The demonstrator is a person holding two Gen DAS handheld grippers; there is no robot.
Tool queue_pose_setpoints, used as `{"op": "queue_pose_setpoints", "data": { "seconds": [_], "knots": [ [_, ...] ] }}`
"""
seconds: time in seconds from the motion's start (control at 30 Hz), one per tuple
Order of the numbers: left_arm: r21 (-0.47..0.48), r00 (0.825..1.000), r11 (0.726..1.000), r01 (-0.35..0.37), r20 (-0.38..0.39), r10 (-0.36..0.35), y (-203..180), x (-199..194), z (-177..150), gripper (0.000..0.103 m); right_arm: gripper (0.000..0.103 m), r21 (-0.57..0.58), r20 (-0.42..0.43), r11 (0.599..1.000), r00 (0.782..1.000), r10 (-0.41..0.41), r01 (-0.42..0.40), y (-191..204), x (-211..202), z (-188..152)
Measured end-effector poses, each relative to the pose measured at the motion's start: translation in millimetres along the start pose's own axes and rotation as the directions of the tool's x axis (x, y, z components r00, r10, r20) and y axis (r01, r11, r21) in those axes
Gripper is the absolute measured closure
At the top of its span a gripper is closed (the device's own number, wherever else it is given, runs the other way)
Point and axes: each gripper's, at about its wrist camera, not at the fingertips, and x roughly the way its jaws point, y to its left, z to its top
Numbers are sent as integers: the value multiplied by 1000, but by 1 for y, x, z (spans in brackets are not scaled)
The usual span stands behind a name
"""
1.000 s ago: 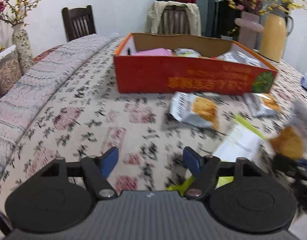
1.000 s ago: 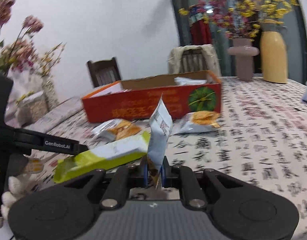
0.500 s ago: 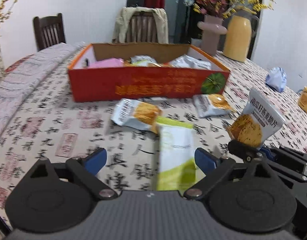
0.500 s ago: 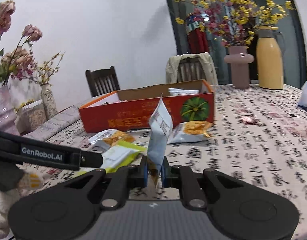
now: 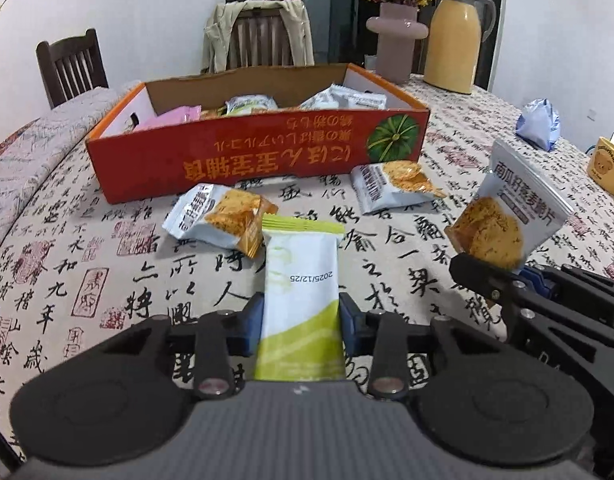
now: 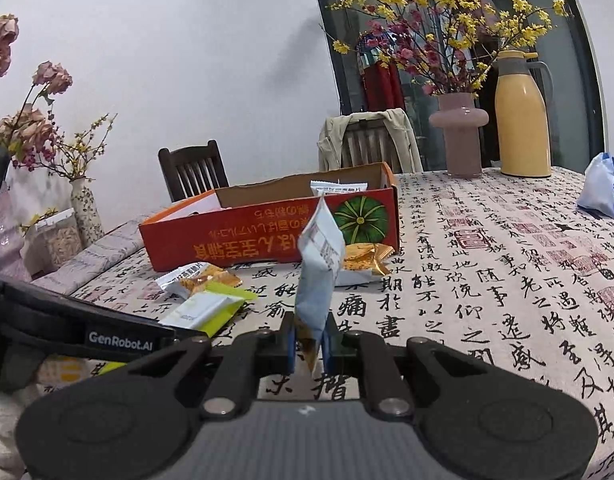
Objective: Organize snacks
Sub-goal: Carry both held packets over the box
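Since half a second ago, the left gripper (image 5: 301, 322) has been closing its jaws, and its blue pads now clamp the green-and-white snack packet (image 5: 299, 292) lying on the tablecloth (image 5: 87, 264). At three o'clock, the right gripper (image 6: 309, 346) pinches a crisps packet (image 6: 319, 276) upright. At twelve o'clock sits the red box (image 5: 259, 160) of snacks.

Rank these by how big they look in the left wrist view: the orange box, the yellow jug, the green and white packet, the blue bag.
1. orange box
2. green and white packet, between the pads of the left gripper; nearness to the camera enlarges it
3. yellow jug; far off, so its true size is unsure
4. blue bag
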Motion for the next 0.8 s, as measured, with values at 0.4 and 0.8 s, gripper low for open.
{"op": "queue_pose_setpoints", "data": {
  "seconds": [0.4,0.8],
  "knots": [
    [-26,983,1000,5,185,0,16,-40,45,64,91,-44,60,999,998,-22,25,4,9,30],
    [-94,945,995,-43,318,71,52,-16,134,64,91,-135,139,990,990,-31,50,24,67,104]
  ]
}}
